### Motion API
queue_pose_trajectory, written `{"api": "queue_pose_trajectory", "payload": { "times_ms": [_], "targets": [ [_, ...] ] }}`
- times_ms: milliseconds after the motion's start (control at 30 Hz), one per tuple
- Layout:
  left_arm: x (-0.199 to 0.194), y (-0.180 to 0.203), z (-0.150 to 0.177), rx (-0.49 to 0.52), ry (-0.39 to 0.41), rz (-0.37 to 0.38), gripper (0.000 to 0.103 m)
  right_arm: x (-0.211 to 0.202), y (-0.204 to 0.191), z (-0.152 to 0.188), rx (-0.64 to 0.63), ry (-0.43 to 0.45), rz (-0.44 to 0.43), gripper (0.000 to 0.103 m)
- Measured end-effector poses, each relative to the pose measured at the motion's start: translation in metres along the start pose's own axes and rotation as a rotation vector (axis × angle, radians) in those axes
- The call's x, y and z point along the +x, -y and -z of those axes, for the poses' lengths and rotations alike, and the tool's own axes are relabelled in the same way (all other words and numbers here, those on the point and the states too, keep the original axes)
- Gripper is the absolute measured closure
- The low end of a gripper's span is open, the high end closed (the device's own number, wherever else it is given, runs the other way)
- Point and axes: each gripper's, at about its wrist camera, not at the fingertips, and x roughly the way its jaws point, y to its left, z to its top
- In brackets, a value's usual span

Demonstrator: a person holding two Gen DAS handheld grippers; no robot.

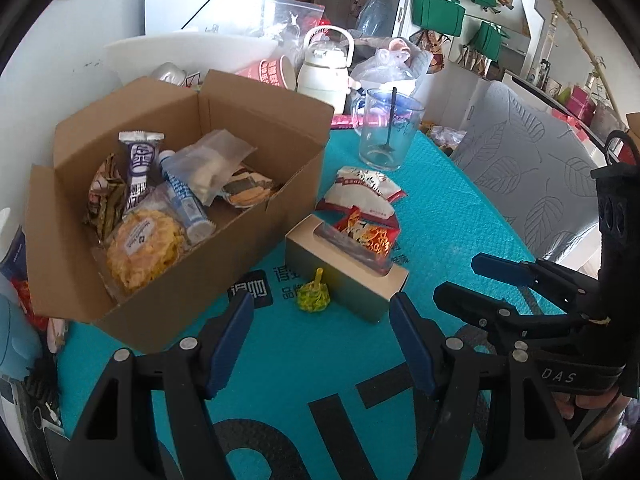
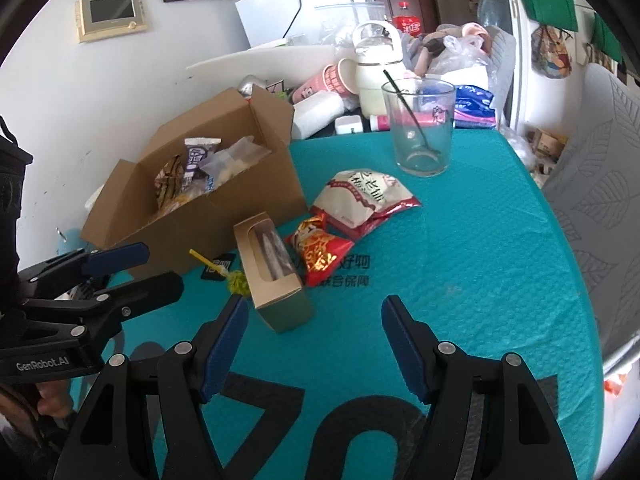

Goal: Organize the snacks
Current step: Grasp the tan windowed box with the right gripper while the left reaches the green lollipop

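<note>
An open cardboard box (image 1: 168,248) (image 2: 224,216) on the teal mat holds several snack packs. Beside it on the mat lie a small window box (image 1: 352,284) (image 2: 276,280), a yellow-green wrapped candy (image 1: 314,298) (image 2: 238,282), a red snack bag (image 1: 372,236) (image 2: 320,254) and a white-and-red bag (image 1: 360,192) (image 2: 364,196). My left gripper (image 1: 322,312) is open above the mat, just short of the candy and window box, with nothing between its fingers. My right gripper (image 2: 314,316) is open too, over bare mat near the window box. Each gripper shows at the other view's edge.
A glass mug (image 1: 386,132) (image 2: 422,128) with a spoon stands behind the bags. Behind it sit a cream kettle (image 1: 326,72), pink paper cups (image 2: 332,78) and plastic bags. A grey leaf-patterned chair back (image 1: 532,160) stands at the right. Bare teal mat (image 2: 480,280) spreads to the right.
</note>
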Motion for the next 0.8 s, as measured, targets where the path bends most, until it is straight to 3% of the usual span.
{"api": "queue_pose_trajectory", "payload": {
  "times_ms": [433, 533, 600, 800],
  "targets": [
    [0.023, -0.028, 0.021, -0.077, -0.061, -0.022, 0.034, 0.05, -0.008, 0.0, -0.01, -0.08, -0.11, 0.038],
    [0.028, -0.033, 0.02, -0.092, -0.073, -0.031, 0.034, 0.06, -0.008, -0.002, -0.013, -0.093, -0.138, 0.046],
    [0.03, -0.033, 0.019, -0.092, -0.075, -0.031, 0.034, 0.066, -0.007, -0.002, -0.011, -0.104, -0.139, 0.059],
    [0.04, -0.028, 0.016, -0.084, -0.078, -0.001, 0.034, 0.064, 0.0, 0.002, 0.0, -0.105, -0.135, 0.065]
  ]
}}
